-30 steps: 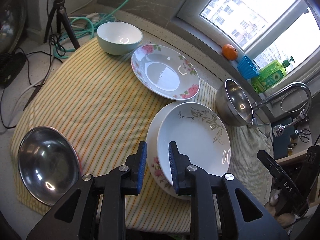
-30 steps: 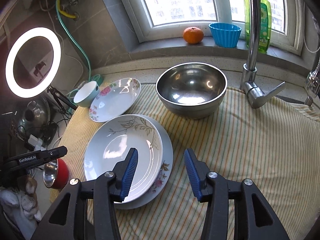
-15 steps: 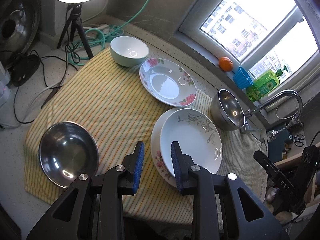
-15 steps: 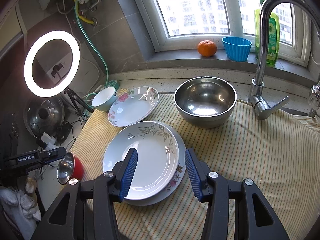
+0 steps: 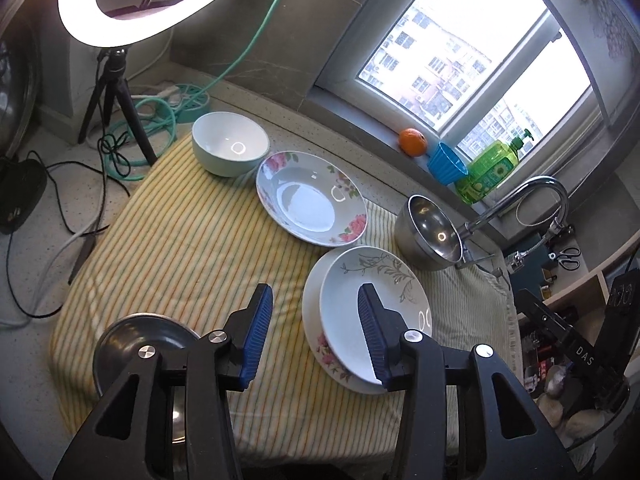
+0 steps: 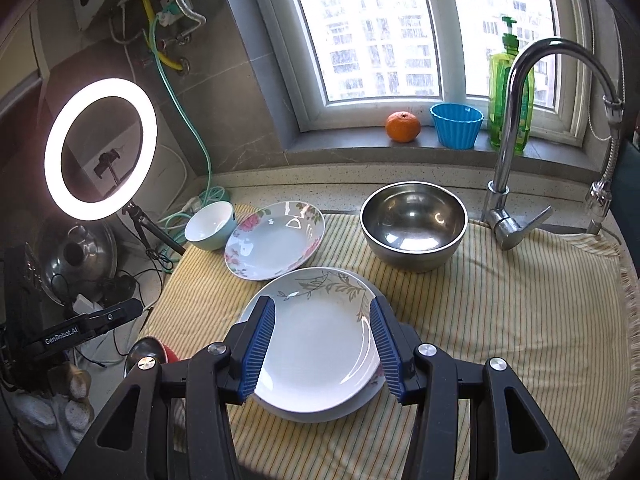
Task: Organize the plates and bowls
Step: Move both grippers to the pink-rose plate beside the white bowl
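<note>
On the striped yellow cloth, a leaf-patterned plate lies stacked on a rose-patterned plate, whose rim shows beneath it. From this stack in the right wrist view, a second rose-patterned plate lies at 11 o'clock, just beside but apart. A pale green bowl sits at 9 o'clock of that plate, nearly touching its rim. A large steel bowl stands upright at 1 o'clock of the stack, near the tap.

Left gripper: jaws have just been opening and now stand spread, with nothing between them. A smaller steel bowl sits at 9 o'clock of its left finger, at the cloth edge.

Right gripper: jaws spread, raised above the stacked plates, gripping nothing.
</note>
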Tool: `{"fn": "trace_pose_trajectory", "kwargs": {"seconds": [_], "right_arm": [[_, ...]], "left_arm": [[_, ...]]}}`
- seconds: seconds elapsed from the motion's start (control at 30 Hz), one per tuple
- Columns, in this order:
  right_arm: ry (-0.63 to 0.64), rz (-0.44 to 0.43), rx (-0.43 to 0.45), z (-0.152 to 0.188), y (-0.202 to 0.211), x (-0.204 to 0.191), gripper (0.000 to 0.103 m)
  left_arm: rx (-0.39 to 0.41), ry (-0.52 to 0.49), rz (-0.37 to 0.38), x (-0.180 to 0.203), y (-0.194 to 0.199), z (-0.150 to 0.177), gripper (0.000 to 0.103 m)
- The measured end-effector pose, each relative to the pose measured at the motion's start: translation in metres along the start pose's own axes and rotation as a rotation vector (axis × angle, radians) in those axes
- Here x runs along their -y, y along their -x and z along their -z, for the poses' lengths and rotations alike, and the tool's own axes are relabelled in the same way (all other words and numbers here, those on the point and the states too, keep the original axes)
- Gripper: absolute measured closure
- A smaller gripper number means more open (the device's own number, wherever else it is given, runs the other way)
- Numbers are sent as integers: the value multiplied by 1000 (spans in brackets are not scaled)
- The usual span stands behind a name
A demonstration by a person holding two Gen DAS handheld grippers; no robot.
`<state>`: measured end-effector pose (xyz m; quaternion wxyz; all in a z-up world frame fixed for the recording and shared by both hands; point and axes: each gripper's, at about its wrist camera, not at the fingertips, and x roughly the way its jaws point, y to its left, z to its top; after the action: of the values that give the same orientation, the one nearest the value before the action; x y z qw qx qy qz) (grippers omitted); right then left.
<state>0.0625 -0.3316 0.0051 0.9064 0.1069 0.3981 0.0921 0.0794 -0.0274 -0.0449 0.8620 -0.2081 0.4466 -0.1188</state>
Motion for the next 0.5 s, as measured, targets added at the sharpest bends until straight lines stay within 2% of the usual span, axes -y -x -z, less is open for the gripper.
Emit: {"fn": "trace_pose_trajectory", "kwargs": {"seconds": [0.1, 0.2, 0.33, 0.5], "right_arm": [[12, -22, 35, -21, -5, -1, 56], [36, -56, 26, -45, -22, -2, 55], [148, -89, -21, -76, -57, -9, 55], [271, -163, -153, -104, -110, -17, 55]], "left_arm": [[1, 25, -17, -5, -7, -6, 60], [-9, 67, -31, -11, -17, -11, 60], [2, 99, -80, -7, -29, -18, 60], [14, 183, -120, -3, -47, -27, 61]]}}
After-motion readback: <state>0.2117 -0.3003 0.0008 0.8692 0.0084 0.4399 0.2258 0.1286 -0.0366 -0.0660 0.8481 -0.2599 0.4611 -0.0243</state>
